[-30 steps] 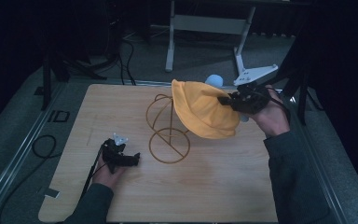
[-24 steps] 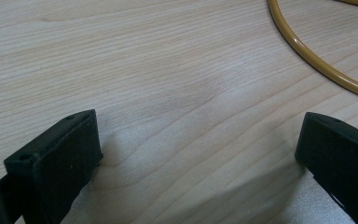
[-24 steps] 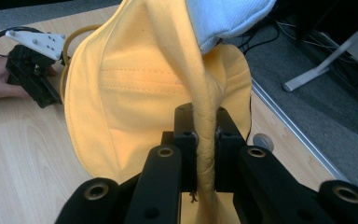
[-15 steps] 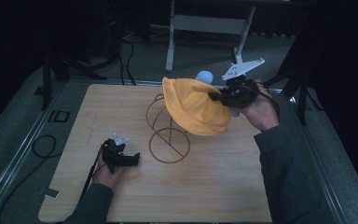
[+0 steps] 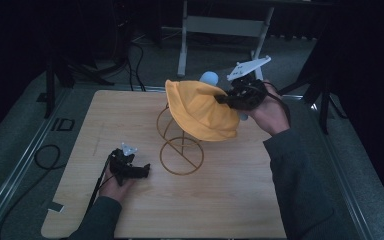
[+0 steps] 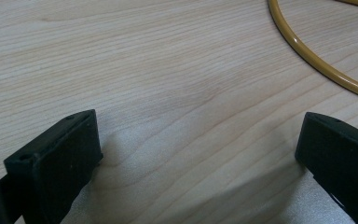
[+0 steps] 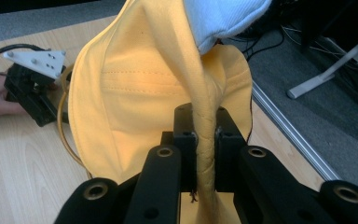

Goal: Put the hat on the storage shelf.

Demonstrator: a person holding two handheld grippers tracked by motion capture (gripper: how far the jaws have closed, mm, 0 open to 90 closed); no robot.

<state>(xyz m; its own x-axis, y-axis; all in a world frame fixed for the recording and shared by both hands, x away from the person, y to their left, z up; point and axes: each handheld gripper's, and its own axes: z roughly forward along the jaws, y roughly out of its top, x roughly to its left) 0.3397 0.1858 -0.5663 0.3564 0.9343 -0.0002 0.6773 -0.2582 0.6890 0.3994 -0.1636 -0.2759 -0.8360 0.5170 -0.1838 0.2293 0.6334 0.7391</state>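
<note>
A yellow cloth hat (image 5: 205, 112) hangs over the top of a gold wire stand (image 5: 180, 155) in the middle of the wooden table. My right gripper (image 5: 227, 98) is shut on the hat's folded rim at its right side; in the right gripper view the rim (image 7: 204, 154) is pinched between the pads. A pale blue-white piece (image 5: 209, 77) pokes out above the hat. My left gripper (image 5: 142, 170) lies on the table left of the stand's base ring (image 6: 307, 56), jaws wide apart with only bare wood between them.
The table (image 5: 240, 200) has bare wood in front and to the left. A grey metal frame (image 5: 220, 25) stands on the floor behind it. Cables (image 5: 45, 160) trail on the floor at the left, beside the table's rail.
My right gripper has carried the hat to the left and a little farther back, so it now sits more over the stand's top. The left hand has not moved.
</note>
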